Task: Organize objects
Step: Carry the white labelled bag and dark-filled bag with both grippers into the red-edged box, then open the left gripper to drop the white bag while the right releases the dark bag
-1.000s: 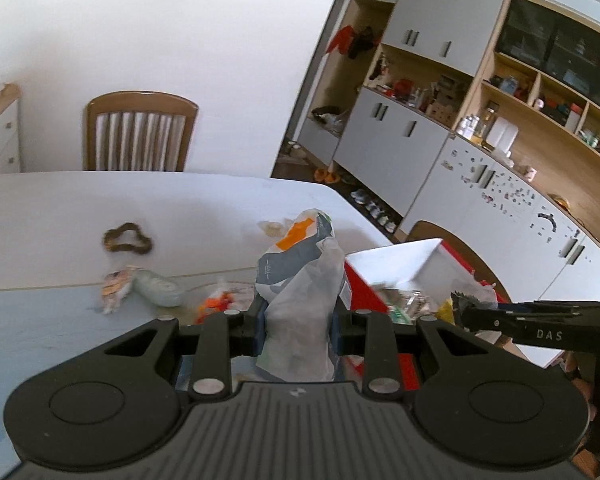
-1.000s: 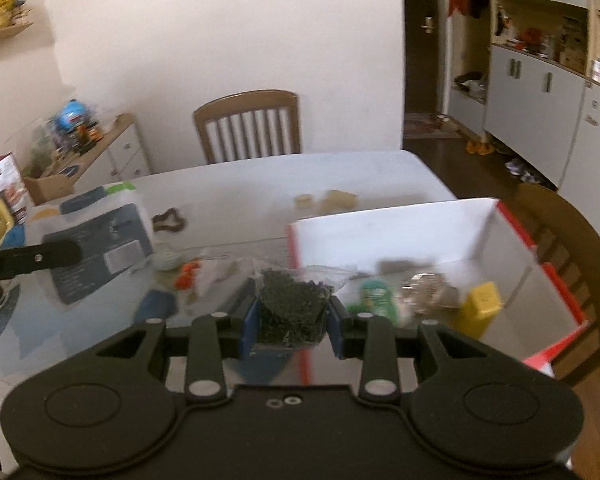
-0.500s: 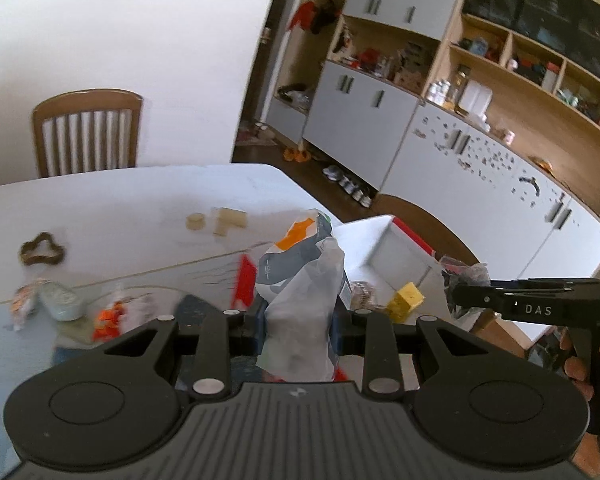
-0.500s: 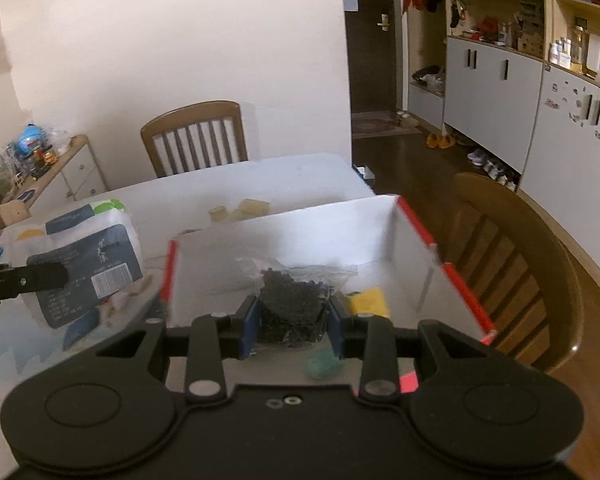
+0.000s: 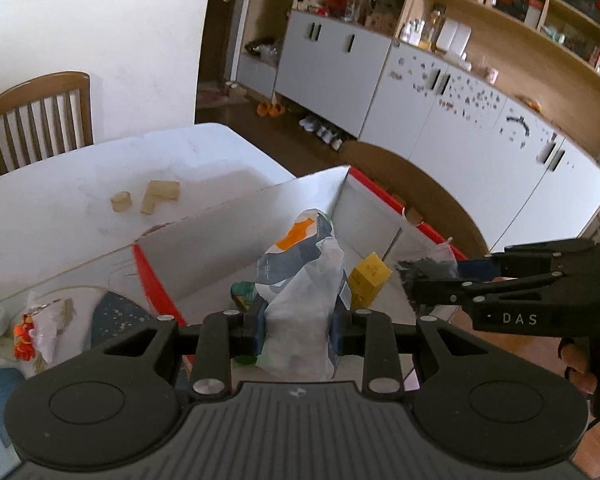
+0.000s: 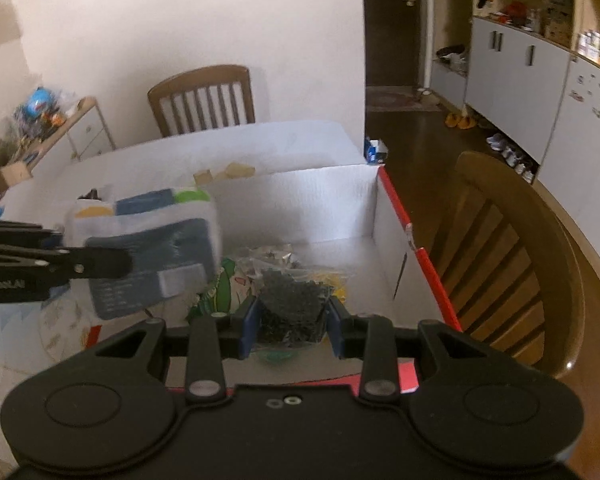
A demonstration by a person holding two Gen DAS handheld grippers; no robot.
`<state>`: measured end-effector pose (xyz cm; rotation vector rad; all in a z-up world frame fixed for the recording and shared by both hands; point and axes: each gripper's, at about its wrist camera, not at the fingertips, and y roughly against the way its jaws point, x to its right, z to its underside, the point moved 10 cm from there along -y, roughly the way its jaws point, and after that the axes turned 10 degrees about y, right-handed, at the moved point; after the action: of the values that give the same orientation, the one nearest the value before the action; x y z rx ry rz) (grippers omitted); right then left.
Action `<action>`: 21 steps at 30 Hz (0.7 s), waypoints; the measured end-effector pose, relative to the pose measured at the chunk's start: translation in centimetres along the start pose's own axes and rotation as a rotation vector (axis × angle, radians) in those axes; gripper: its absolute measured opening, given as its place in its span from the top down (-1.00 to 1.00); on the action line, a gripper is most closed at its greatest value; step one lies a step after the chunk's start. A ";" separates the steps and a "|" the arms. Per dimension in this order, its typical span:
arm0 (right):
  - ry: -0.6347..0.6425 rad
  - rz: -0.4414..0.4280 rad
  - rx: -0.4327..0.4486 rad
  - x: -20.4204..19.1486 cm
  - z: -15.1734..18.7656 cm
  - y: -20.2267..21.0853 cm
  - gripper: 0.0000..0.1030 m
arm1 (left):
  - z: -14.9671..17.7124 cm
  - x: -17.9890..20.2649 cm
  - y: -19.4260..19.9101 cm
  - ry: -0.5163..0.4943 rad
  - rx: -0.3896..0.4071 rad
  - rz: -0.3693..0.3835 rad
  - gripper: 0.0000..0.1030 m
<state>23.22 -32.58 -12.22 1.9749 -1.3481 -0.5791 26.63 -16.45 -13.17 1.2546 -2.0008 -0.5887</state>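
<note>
Left gripper (image 5: pixel 298 322) clamps a packet (image 5: pixel 300 280), right gripper (image 6: pixel 290 320) a dark-bead bag (image 6: pixel 292 304), above the open box (image 6: pixel 392 216).

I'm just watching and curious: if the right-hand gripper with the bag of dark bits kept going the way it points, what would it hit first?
Probably the things already lying in the white box. The right gripper points down into it, over a clear bag and green packaging. Depth is hard to judge, so which it touches first is unclear.

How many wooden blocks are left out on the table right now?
2. A small round wooden block and an L-shaped wooden block lie side by side on the white table, just beyond the box's far wall. Others may be hidden behind the box.
</note>
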 end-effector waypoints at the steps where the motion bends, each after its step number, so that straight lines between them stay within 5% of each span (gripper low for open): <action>1: 0.007 -0.015 -0.007 0.1 0.1 -0.1 0.34 | 0.0 0.1 -0.5 -0.003 -0.007 -0.007 0.44; 10: 0.108 -0.121 -0.071 -2.2 0.1 -2.5 0.34 | -1.3 -0.2 -3.9 -0.030 -0.008 -0.103 0.44; 21: 0.168 -0.162 -0.188 -3.6 1.5 -6.7 0.34 | -1.5 -1.0 -7.0 -0.001 -0.039 -0.132 0.44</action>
<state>25.06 -28.04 -18.20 1.9415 -1.0019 -0.5783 32.17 -18.61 -17.32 1.3702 -1.9088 -0.6878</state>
